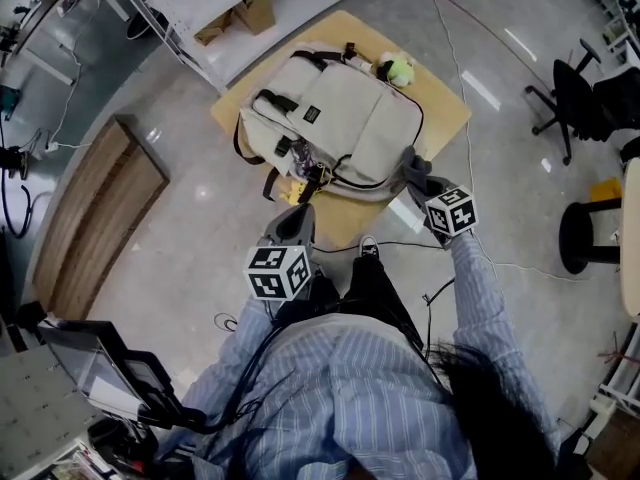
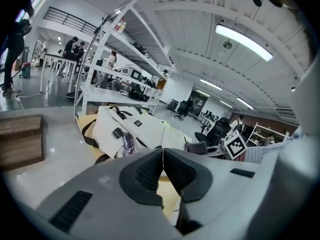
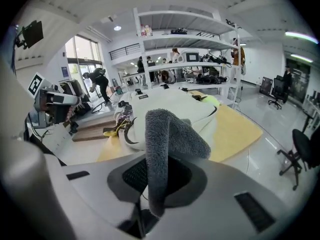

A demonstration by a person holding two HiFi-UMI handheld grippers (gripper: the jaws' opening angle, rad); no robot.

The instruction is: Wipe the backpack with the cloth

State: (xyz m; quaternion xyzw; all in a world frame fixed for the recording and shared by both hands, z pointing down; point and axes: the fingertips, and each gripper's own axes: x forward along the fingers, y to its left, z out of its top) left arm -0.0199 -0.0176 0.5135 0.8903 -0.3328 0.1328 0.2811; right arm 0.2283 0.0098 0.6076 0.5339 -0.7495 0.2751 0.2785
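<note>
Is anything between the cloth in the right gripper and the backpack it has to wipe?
Nothing visible. The right gripper is shut on the grey fluffy cloth, which is right at the near corner of the cream fabric backpack lying on the light wooden table. No object shows between them.

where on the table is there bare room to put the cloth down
The backpack covers most of the table. Bare wood shows at the right corner, between the backpack and the table's edge, and in a narrow strip along the near edge. The far corner is crowded by a green toy; the left side leaves only a sliver.
</note>
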